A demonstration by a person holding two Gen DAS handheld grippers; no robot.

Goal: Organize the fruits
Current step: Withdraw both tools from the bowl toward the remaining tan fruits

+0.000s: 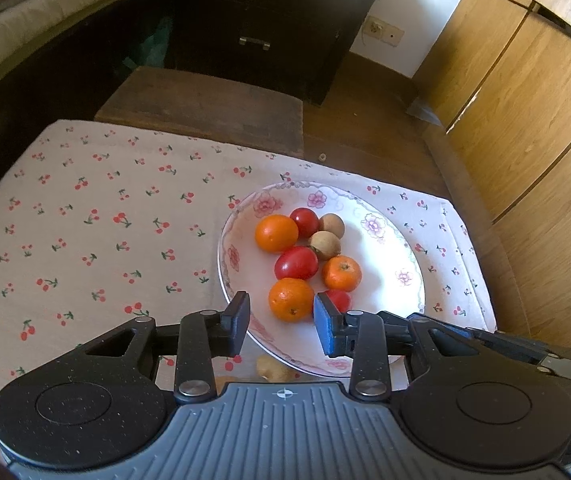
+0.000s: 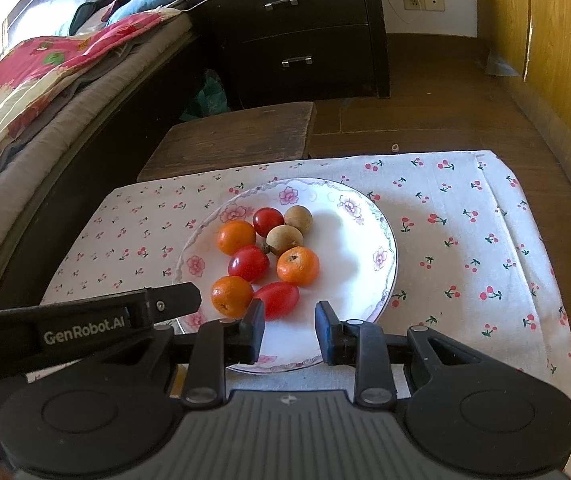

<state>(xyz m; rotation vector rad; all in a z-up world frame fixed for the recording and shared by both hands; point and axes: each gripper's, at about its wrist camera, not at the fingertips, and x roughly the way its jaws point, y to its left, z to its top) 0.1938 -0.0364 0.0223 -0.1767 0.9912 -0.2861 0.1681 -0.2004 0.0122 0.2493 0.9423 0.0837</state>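
Observation:
A white flowered plate (image 1: 385, 264) (image 2: 365, 240) on the cherry-print cloth holds three oranges, three red tomatoes and two brown round fruits. My left gripper (image 1: 281, 308) hovers at the plate's near rim, jaws narrowly apart. The nearest orange (image 1: 291, 300) shows between its fingertips, and I see no pad pressing on it. My right gripper (image 2: 290, 312) hangs over the plate's near edge with a narrow empty gap; an oblong tomato (image 2: 277, 299) and an orange (image 2: 232, 296) lie just beyond its left finger. One finger of the left gripper (image 2: 173, 304) reaches in from the left.
The cherry-print cloth (image 1: 85, 220) covers the table. A small brownish fruit (image 1: 273, 372) lies under my left gripper by the plate's near rim. Beyond the table stand a dark wooden stool (image 2: 237, 136), a dark drawer chest (image 2: 305, 28), a bed (image 2: 45, 92) and a wooden wardrobe (image 1: 525, 120).

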